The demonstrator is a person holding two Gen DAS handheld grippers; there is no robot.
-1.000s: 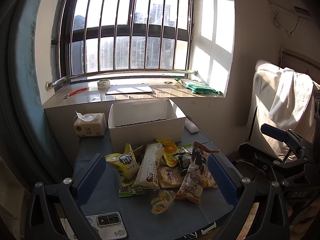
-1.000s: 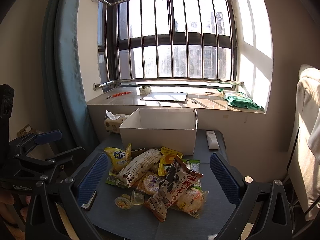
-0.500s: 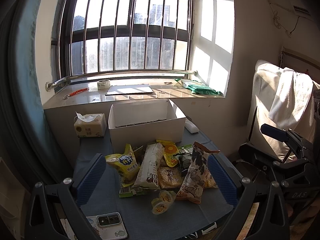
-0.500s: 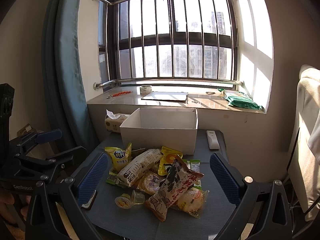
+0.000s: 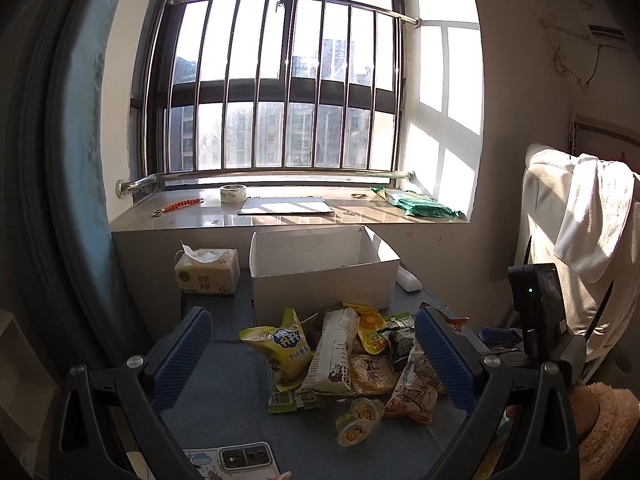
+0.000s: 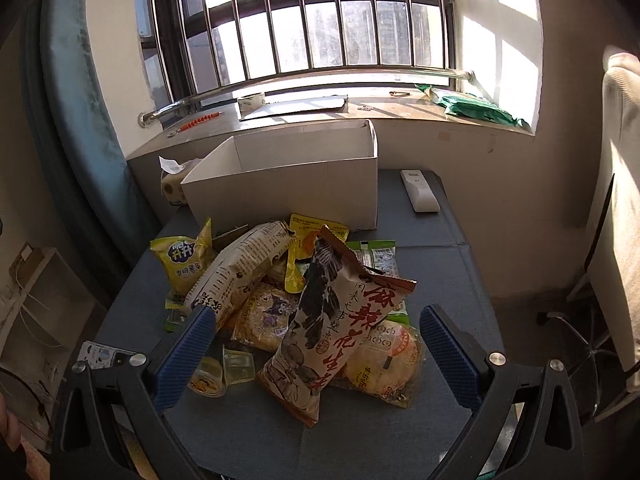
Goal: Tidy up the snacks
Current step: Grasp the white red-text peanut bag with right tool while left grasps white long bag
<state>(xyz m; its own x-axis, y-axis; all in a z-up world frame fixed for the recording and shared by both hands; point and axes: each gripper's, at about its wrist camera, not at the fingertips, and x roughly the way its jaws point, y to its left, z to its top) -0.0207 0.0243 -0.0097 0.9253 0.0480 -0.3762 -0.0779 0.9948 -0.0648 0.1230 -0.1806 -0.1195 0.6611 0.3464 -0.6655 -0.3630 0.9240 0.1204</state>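
A pile of snack packets lies on the blue-grey table (image 6: 432, 248) in front of an open white box (image 6: 304, 172). A tall brown bag with red characters (image 6: 340, 328) lies on top, nearest my right gripper (image 6: 316, 344), which is open and empty just above the pile. A white long packet (image 6: 240, 268), a yellow chip bag (image 6: 184, 260) and jelly cups (image 6: 224, 372) lie to the left. My left gripper (image 5: 312, 344) is open and empty, hovering before the same pile; the yellow bag (image 5: 286, 344), white packet (image 5: 334, 350) and box (image 5: 320, 272) show there.
A tissue pack (image 5: 208, 272) stands left of the box, a white remote (image 6: 418, 190) to its right. A phone (image 5: 244, 458) lies at the table's near edge. A windowsill with tape, paper and a green packet (image 6: 476, 106) runs behind. A chair with cloth (image 5: 580, 248) stands right.
My right gripper has moved forward and tilted down over the snack pile, so the brown bag is much closer. My left gripper has shifted slightly nearer the table.
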